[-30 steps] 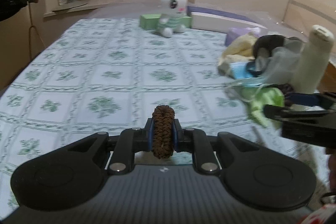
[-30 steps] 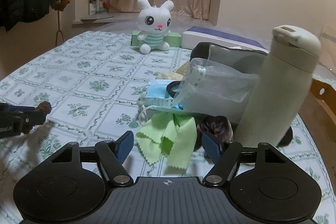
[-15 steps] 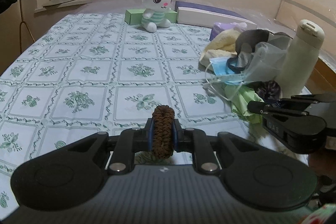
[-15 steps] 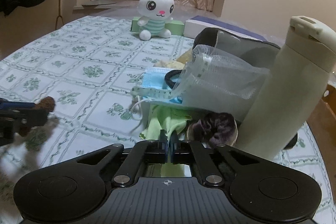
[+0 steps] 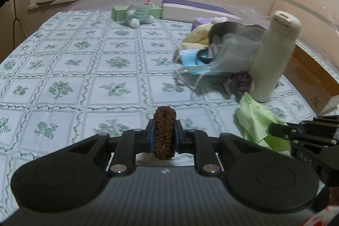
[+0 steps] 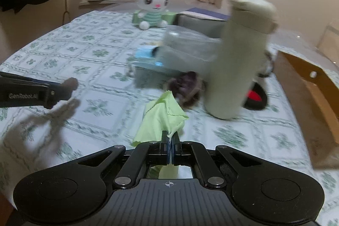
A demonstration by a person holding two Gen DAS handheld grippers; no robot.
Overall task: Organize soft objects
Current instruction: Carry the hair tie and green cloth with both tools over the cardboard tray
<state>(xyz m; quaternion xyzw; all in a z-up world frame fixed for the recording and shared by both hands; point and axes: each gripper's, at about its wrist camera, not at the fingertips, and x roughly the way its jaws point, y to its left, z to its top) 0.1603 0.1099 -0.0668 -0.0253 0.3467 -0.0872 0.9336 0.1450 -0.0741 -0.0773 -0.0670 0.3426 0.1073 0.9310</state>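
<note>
My left gripper (image 5: 164, 135) is shut on a brown hair scrunchie (image 5: 164, 130), which stands upright between its blue pads above the patterned tablecloth (image 5: 84, 69). My right gripper (image 6: 170, 146) is shut on a light green cloth (image 6: 163, 118), lifted off the table; the cloth (image 5: 256, 122) also shows in the left wrist view, hanging from the right gripper (image 5: 275, 129). A dark purple scrunchie (image 5: 241, 81) lies beside a cream bottle (image 5: 273, 56). A blue face mask (image 5: 190, 58) and a yellow cloth (image 5: 201, 34) lie in the pile behind.
A white plush rabbit (image 5: 141, 0) sits at the far edge before a green box (image 5: 118, 13) and a white-and-purple box (image 5: 197, 11). A clear plastic bag (image 6: 190, 46) and a grey pouch (image 5: 237, 29) lie by the bottle. A cardboard box (image 6: 313, 86) stands at the right.
My right gripper closed on the green cloth and pulled it back out of the pile, away from the bottle. My left gripper drifted sideways with the brown scrunchie still held.
</note>
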